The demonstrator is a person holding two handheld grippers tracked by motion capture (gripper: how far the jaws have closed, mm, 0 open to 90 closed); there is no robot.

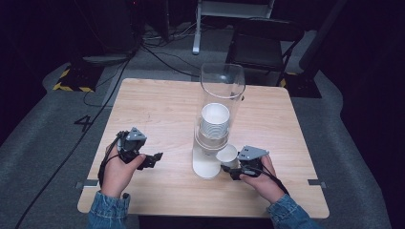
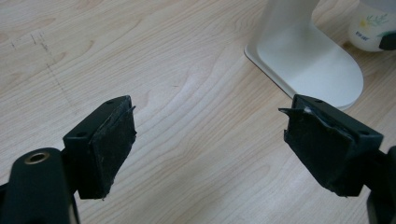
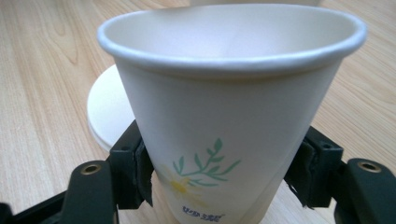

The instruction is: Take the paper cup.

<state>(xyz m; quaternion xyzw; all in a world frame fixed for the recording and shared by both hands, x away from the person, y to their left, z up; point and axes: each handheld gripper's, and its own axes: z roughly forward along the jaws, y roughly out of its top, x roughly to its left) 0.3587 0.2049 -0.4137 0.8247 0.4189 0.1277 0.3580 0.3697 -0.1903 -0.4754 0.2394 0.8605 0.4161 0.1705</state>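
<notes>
A white paper cup (image 3: pixel 229 126) with a green sprig and a yellow flower print stands upright between the jaws of my right gripper (image 3: pixel 224 179), whose pads press on both its sides. From above, that cup (image 1: pixel 227 154) sits just right of the dispenser's white base (image 1: pixel 206 164), with my right gripper (image 1: pixel 234 169) behind it. The clear tube dispenser (image 1: pixel 220 102) holds a stack of paper cups (image 1: pixel 215 121). My left gripper (image 1: pixel 155 160) hovers over bare wood left of the base, jaws wide apart and empty (image 2: pixel 210 144). In the left gripper view the base (image 2: pixel 308 60) and the held cup (image 2: pixel 371 28) lie at upper right.
The wooden table (image 1: pixel 157 105) has free room at the back and left. Past its far edge stand a black chair (image 1: pixel 262 43) and cables on the grey floor (image 1: pixel 143 57). A yellow-black marked block (image 1: pixel 71 78) sits at the far left.
</notes>
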